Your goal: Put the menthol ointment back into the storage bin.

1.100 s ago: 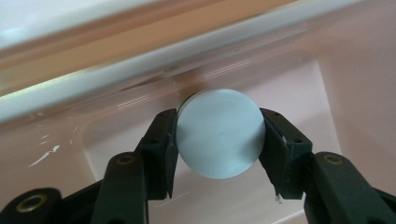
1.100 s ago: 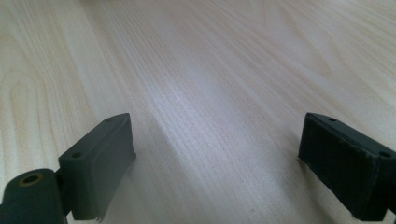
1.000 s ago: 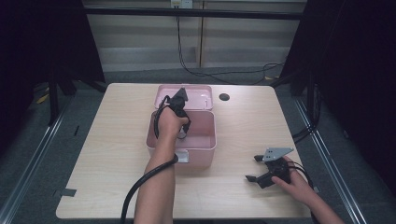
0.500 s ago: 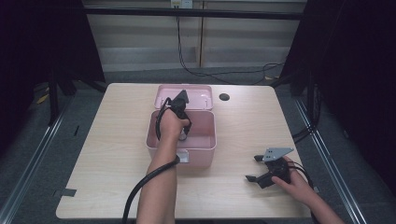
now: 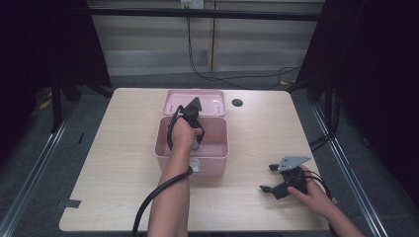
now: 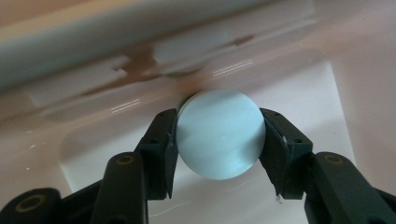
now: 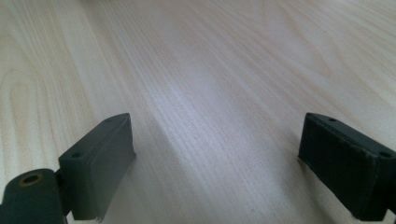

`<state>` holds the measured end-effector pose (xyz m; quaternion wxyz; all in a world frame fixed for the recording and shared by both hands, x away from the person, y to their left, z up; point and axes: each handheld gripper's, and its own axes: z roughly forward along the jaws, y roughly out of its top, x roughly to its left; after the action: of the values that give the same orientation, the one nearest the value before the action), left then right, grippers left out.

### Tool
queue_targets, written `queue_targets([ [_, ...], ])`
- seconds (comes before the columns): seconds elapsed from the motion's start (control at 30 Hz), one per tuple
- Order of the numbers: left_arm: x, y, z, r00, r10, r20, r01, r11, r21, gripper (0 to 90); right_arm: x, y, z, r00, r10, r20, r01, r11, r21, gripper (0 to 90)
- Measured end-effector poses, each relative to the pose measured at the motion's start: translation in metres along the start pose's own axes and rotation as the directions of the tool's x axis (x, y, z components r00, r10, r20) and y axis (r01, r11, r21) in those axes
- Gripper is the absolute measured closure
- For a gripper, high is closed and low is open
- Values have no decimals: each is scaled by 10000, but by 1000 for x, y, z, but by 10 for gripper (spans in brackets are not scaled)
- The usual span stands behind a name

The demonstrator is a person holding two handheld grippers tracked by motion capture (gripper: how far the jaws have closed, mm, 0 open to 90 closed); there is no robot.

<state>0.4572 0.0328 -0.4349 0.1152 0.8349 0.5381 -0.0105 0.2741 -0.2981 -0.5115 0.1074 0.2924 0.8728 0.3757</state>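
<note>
A pale blue-white round object (image 6: 219, 133) sits between the jaws of my left gripper (image 6: 218, 144), and both pads press on its sides. It hangs just above the pink floor of the open pink box (image 5: 217, 160). A thin green edge shows behind the object at its upper left. From the high view, the left gripper (image 5: 196, 142) points down into the box, and the hand hides its jaws. My right gripper (image 5: 267, 178) rests low over the table at the front right. Its jaws (image 7: 217, 140) stand wide open over bare wood.
The box's lid (image 5: 210, 98) lies open toward the far side of the light wooden table (image 5: 123, 163). A dark round hole (image 5: 237, 102) sits in the tabletop right of the lid. The left gripper's black cable (image 5: 148, 202) trails off the near edge.
The left hand has edged slightly to the right over the box, still gripping the round object. The right gripper has not moved.
</note>
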Motion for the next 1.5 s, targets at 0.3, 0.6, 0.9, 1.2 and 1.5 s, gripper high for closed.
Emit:
queue_targets([
  [0.3,-1,-1,2,10000,-24,-14,23,10000,-70,490,0,0,0,10000,8,1,-8,10000,3,97],
  [0.6,-1,-2,2,9998,-186,71,185,9998,35,462,0,0,0,10000,8,1,-8,10000,0,98],
  [0.9,-1,-4,-1,9998,-123,148,122,9999,63,367,0,0,0,10000,0,-1,0,10000,0,97],
  [1.2,2,-8,-10,9993,-208,302,208,9998,14,321,0,0,0,10000,1,1,-1,10000,1,97],
  [1.5,6,-13,-28,9993,-104,347,105,9999,-47,299,0,0,0,10000,2,3,-2,10000,2,98],
])
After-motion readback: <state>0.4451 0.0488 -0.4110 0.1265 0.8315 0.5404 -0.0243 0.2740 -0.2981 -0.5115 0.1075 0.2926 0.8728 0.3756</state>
